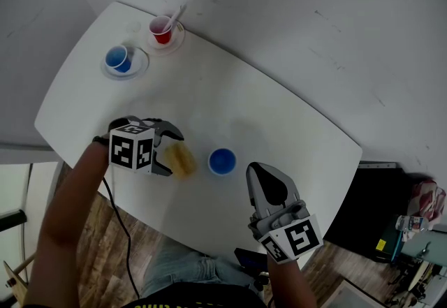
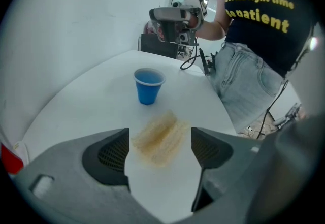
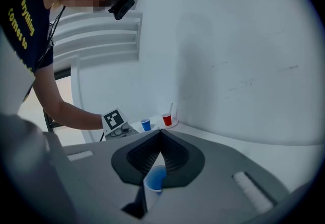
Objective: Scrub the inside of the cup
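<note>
A small blue cup stands upright on the white table, near its front edge. A yellow sponge lies flat on the table just left of it. My left gripper is open and tilted down over the sponge. In the left gripper view the sponge lies between the two fingers, which do not press it, and the cup stands beyond. My right gripper is shut and empty, just right of the cup. Its view shows the cup below the closed jaws.
At the table's far left corner a second blue cup and a red cup with a stick in it each stand on a white saucer. A black cable hangs below the table's near edge. A wall rises behind the table.
</note>
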The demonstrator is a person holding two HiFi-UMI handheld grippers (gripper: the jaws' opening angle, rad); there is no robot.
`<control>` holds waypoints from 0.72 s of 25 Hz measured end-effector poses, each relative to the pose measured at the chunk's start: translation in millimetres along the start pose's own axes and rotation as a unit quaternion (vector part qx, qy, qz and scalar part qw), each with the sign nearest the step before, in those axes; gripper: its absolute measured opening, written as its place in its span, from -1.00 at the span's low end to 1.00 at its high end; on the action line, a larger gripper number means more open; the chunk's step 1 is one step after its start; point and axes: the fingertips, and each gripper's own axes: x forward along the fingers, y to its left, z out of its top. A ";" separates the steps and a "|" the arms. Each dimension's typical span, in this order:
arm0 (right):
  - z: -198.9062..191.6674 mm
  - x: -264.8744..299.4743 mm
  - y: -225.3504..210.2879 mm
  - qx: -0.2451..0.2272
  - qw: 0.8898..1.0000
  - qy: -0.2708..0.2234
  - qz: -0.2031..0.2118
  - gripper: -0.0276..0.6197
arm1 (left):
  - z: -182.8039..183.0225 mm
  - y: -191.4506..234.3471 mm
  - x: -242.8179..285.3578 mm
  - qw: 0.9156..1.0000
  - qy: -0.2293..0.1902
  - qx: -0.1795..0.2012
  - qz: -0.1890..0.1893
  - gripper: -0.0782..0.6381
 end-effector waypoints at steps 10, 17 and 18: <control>-2.1 0.2 0.6 0.003 1.000 0.000 -0.002 -0.90 | 4.5 -0.6 13.9 0.998 0.026 0.054 -0.007 0.29; -3.4 -0.8 -3.4 0.005 1.000 0.001 -0.005 -0.90 | -1.3 -4.0 27.1 0.997 0.045 0.064 -0.030 0.29; -3.5 -0.9 -3.7 0.006 1.000 0.001 -0.004 -0.90 | -2.7 -4.6 29.0 0.996 0.048 0.063 -0.033 0.29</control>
